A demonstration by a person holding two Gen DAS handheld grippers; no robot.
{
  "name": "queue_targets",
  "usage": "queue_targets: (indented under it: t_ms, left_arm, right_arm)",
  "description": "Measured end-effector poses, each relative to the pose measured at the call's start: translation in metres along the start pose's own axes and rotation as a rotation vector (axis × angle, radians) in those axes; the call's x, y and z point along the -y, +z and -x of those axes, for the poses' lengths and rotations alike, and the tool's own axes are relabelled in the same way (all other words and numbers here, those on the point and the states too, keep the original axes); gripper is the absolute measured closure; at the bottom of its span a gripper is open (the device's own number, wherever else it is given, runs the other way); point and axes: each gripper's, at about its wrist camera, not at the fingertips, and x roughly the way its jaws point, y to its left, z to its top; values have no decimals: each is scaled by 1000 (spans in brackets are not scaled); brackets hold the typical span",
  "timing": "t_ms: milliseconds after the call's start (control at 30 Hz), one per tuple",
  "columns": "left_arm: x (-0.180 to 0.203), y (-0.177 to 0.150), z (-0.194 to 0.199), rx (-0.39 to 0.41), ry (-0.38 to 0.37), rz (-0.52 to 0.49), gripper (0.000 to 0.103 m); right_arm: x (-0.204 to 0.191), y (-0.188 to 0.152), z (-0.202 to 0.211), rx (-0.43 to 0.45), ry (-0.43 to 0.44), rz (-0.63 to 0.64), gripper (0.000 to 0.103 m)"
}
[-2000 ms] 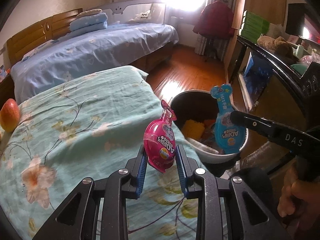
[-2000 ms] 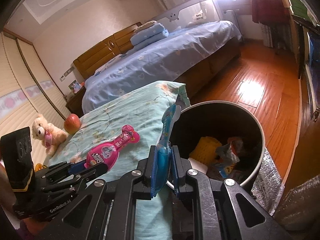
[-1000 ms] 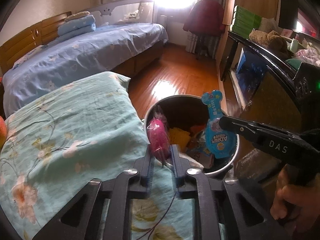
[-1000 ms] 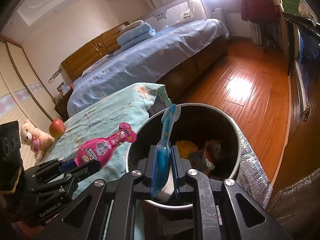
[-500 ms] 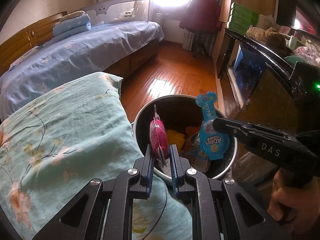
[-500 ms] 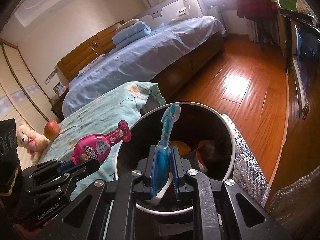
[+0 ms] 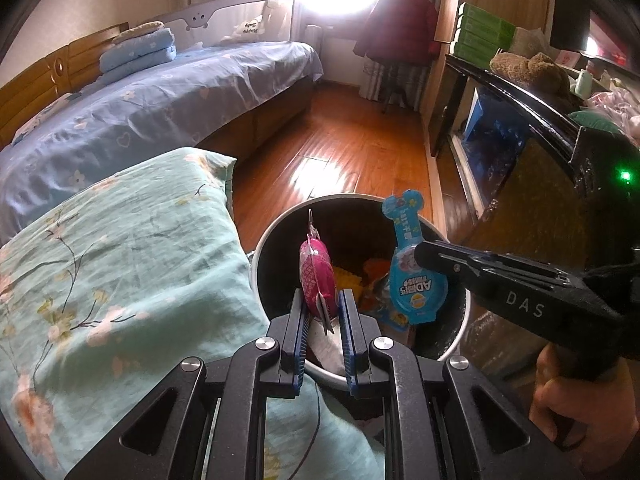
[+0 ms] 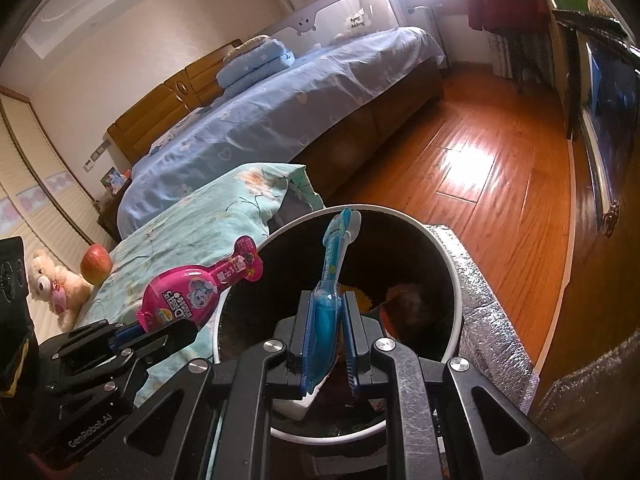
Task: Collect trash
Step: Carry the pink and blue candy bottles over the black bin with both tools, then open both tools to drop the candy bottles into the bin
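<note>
We note a bedroom with a polished wooden plank floor [image 7: 360, 148], sunlit from a bright window, and a large bed under a pale blue sheet [image 7: 132, 120] with a folded blue quilt [image 8: 256, 64] near its wooden headboard. In front lies a teal floral bedspread [image 7: 120, 264], carrying a red apple [image 8: 95, 264] and a cream teddy bear [image 8: 52, 288] at its far end.

A round white-rimmed bin with a black interior [image 7: 280, 236] stands against the bedspread's edge. The left gripper [image 7: 323, 312] is clamped narrowly on a pink bottle-shaped snack wrapper [image 7: 318, 276], held edge-on above the bin's near rim. The right gripper [image 8: 327, 320] pinches a matching blue bottle-shaped wrapper [image 8: 326, 300] over the bin's opening.

The bin's contents are dim: we make out yellow and orange scraps [image 7: 352, 280] only. The person's hand [image 7: 580, 404] is cut off by the frame. A silver foil sheet [image 8: 492, 320] beside the bin is partly hidden.
</note>
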Motion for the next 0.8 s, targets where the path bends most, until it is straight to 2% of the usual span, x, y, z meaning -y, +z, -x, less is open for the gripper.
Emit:
queue_targets:
  t_ms: [567,633,733,767,800]
  left_arm:
    - [-5,4,-6,-4,-21,21,88]
    - [-6,4,-5,0,-23,27,84]
    - [-9,3,0,11,-20,40,65]
    - [-11,2,3,16,-14,48,56]
    - [-13,1,5,23,-12,53,55]
  right_arm:
    - [6,4,-13,-31,-13,-24,89]
    - [6,5,-12,-32,-10,-25,86]
    - [7,6,-11,-23,-9,-36,82]
    - [7,6,-10,-21,-11,-38,74]
    - [6,5,-9,-14,-14,-40,63]
